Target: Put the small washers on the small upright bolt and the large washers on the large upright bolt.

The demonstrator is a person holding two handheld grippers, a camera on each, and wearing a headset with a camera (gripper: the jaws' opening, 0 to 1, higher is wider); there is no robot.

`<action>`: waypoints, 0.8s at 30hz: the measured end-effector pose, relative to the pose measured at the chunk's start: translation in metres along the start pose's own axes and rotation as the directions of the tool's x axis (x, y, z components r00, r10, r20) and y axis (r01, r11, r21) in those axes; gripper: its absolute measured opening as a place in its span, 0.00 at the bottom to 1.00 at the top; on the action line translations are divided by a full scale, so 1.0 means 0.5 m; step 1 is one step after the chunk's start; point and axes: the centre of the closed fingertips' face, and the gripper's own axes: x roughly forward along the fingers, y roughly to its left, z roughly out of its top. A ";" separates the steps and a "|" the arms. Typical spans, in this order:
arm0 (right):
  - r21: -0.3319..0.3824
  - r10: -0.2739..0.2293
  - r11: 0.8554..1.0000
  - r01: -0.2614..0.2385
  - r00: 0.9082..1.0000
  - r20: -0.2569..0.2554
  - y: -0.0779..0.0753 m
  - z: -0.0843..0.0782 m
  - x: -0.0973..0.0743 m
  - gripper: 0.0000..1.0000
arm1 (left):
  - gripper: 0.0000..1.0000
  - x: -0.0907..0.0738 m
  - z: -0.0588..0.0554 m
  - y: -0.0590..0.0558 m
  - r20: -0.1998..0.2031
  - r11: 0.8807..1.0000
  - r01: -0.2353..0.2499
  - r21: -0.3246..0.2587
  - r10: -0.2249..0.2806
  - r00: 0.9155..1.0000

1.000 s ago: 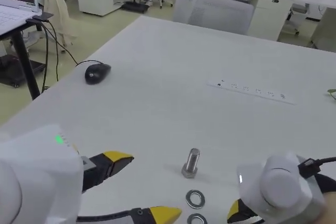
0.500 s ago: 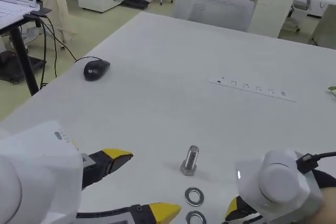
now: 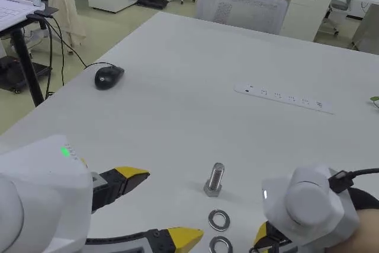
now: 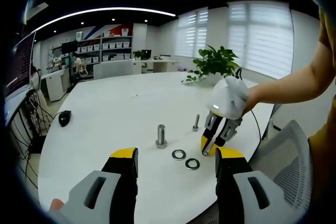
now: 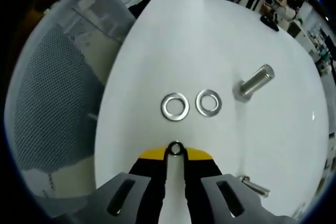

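Over the last second the right gripper has been edged slightly toward the large bolt, while the two large washers are left flat on the table beside it. Its jaws are drawn narrow on what looks like a small washer, and the small bolt stands close by, so threading is judged next. The left gripper is held wide and empty.
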 end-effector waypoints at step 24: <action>0.070 -0.052 0.996 0.050 0.998 0.032 -0.029 -0.024 -0.057 0.12 | 0.59 -0.001 0.002 0.000 -0.010 1.000 0.006 0.013 -0.006 1.000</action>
